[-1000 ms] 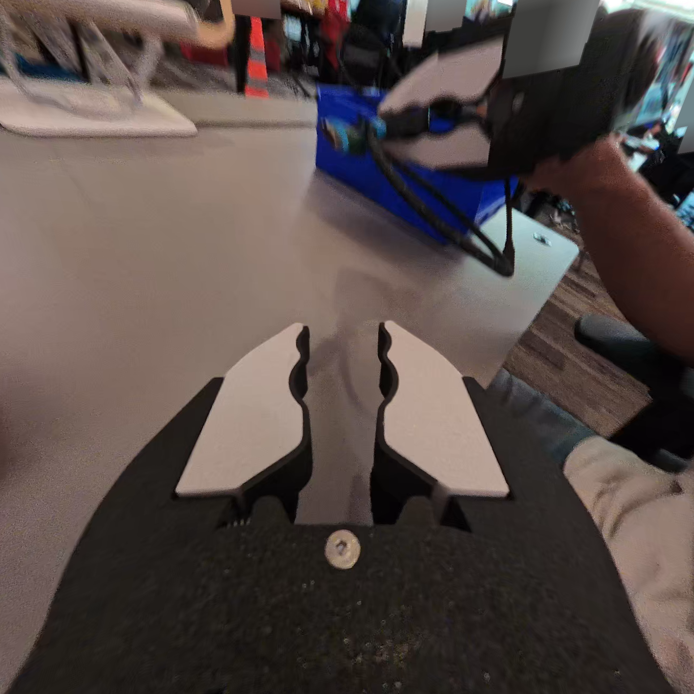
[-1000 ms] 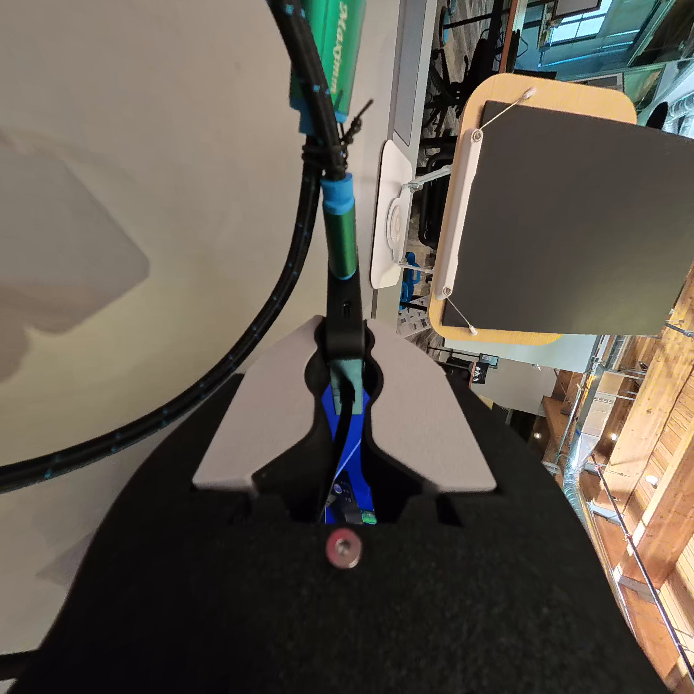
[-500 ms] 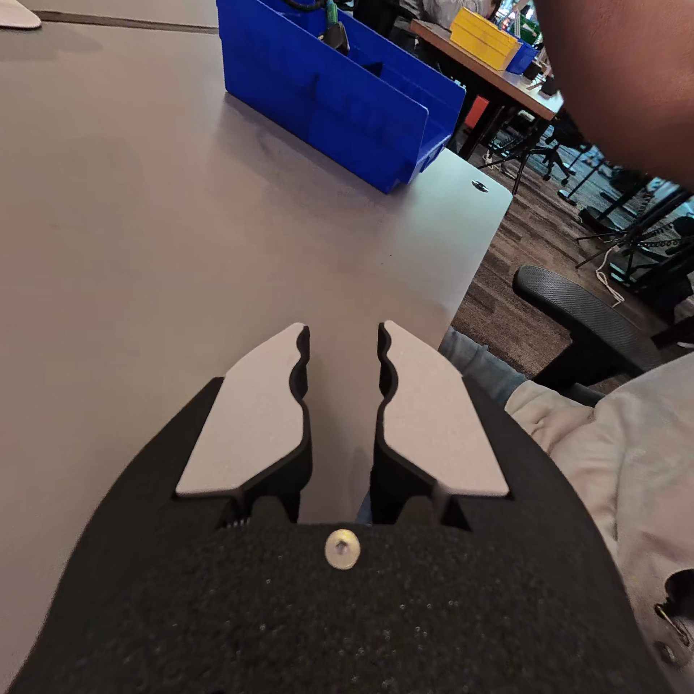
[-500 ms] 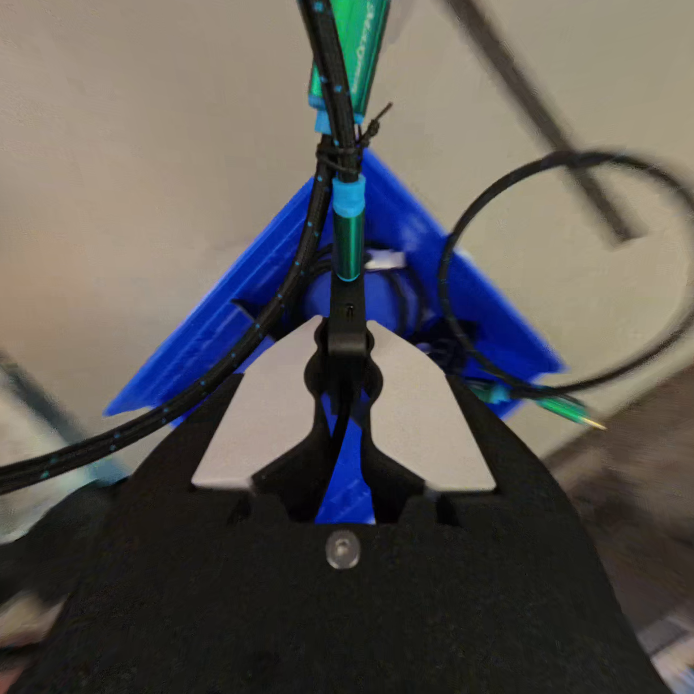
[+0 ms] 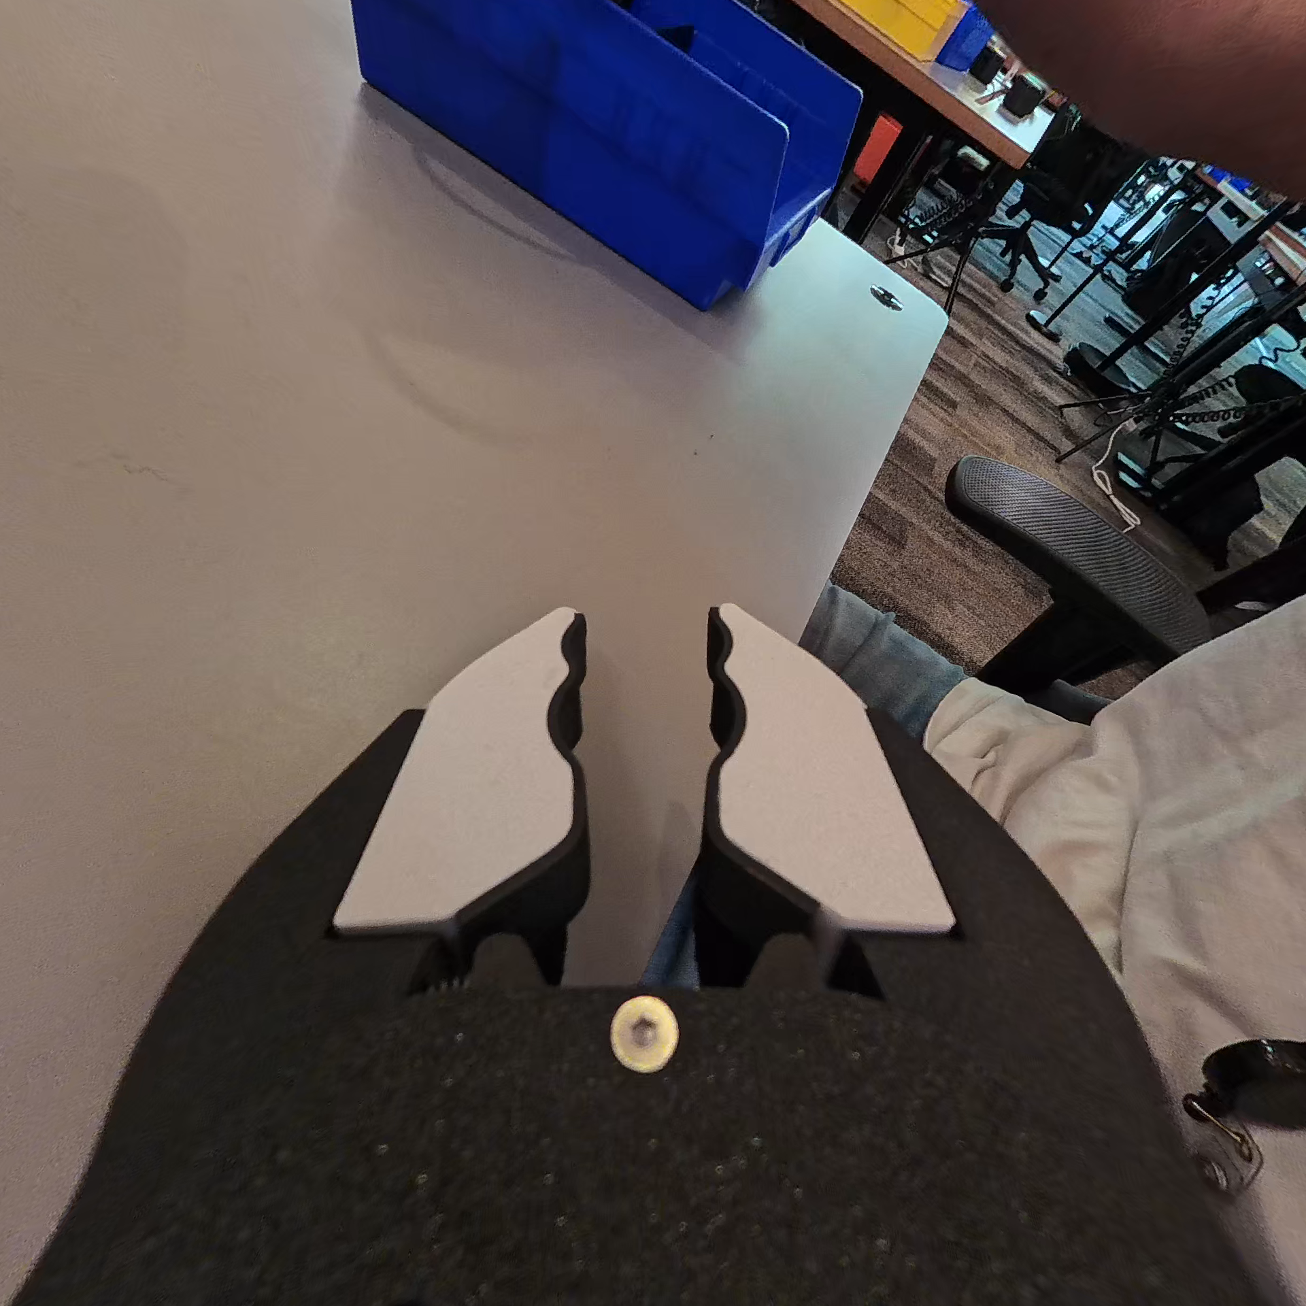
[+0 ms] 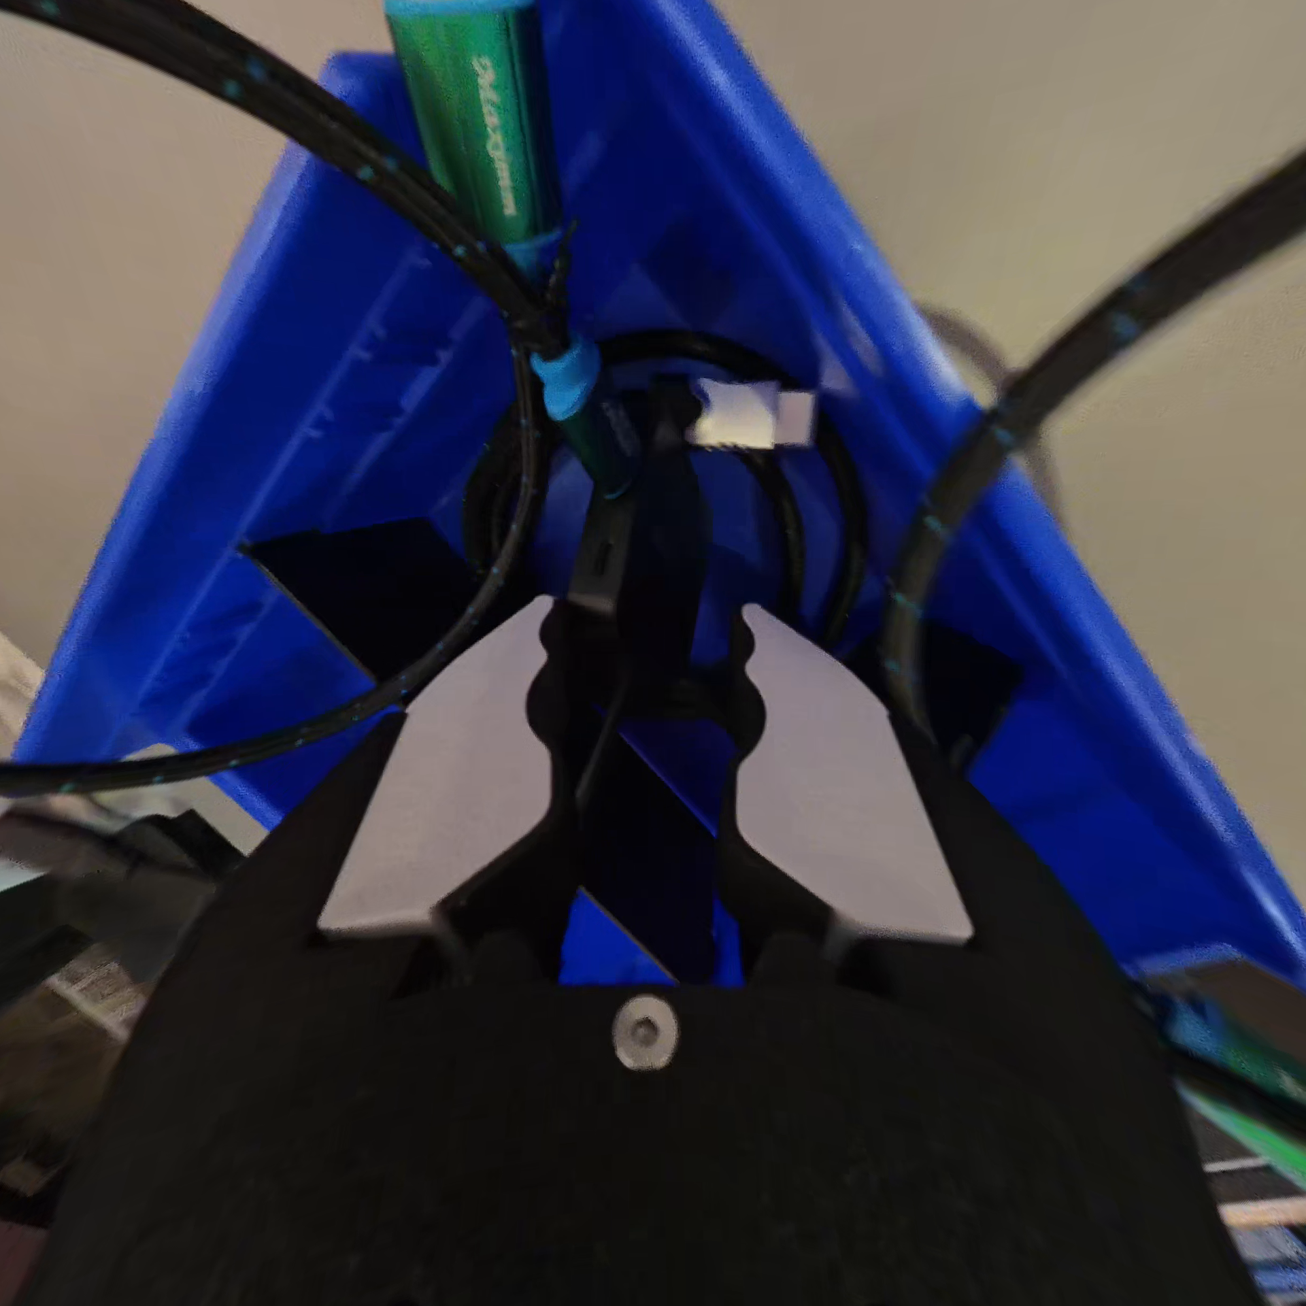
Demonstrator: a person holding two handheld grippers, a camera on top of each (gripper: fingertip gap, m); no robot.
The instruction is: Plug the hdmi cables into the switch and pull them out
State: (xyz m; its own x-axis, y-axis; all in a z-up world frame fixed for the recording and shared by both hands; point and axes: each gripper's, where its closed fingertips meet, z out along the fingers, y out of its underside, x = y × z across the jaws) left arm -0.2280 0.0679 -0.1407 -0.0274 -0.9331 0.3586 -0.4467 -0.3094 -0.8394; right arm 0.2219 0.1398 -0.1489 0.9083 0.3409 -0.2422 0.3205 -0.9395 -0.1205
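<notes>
Cable (image 6: pixel 424 184) hangs over the blue bin (image 6: pixel 813 233) at frame centre, my right gripper (image 6: pixel 646 615) parted around its plug, left gripper (image 5: pixel 646 622) open, empty; I judge stowing is in hand, next withdraw clear.

Your left gripper (image 5: pixel 646 629) & right gripper (image 6: pixel 646 622) look the same: black rough body, 2 pale grey fingers (image 5: pixel 487 770) w/ wavy black edges, 1 silver screw (image 5: pixel 644 1034). You wear a cream top (image 5: pixel 1159 834) & blue jeans (image 5: pixel 876 657).
</notes>
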